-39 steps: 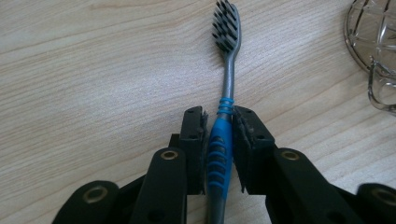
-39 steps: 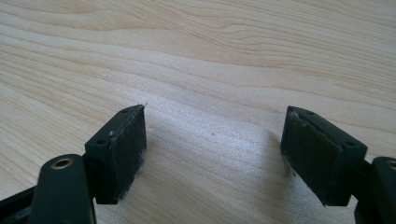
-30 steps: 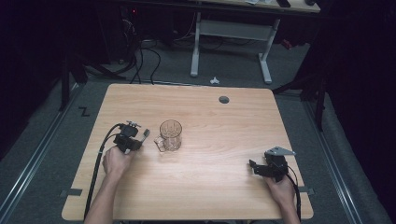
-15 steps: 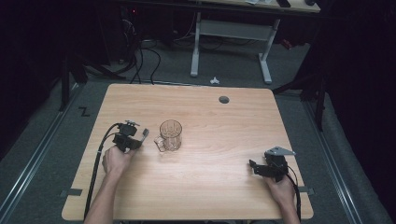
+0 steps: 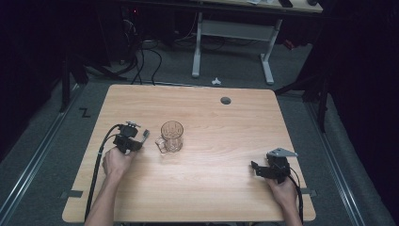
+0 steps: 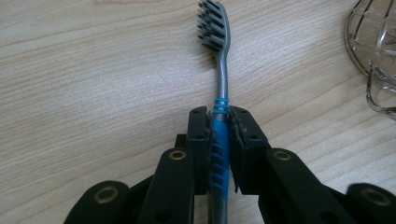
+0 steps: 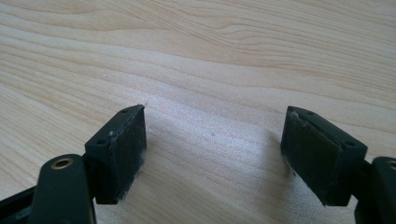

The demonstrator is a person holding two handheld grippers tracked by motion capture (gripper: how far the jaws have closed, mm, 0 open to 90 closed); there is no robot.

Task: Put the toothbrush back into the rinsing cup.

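A light wooden table (image 5: 197, 117) with pale, wavy grain and a small round dark hole (image 5: 226, 100) near its far edge carries everything. On its left half, toward the middle, stands a clear glass mug (image 5: 171, 136), upright, ribbed and patterned on its wall, with its handle turned toward the near-left; in the left gripper view its rim and handle curve in at the right edge (image 6: 373, 51). Just left of the mug the left gripper (image 5: 141, 140) lies low over the wood in the person's left hand (image 5: 116, 161), a black cable trailing back along the forearm. Its jaws are pressed together on a toothbrush (image 6: 219, 112), clamping it at the blue rubbery grip section, which has raised ribs along the side. Above the jaws the blue gives way, through a few thin blue rings, to a slim grey neck that bends slightly and ends in a small head with dark, tufted bristles facing left in that view. The brush points away from the gripper, close above or on the tabletop, its head near the mug but apart from it. Well away, at the near right of the table, the right gripper (image 5: 256, 167) sits in the right hand (image 5: 283, 190), its two black pads (image 7: 126, 149) standing wide apart with bare wood between them.
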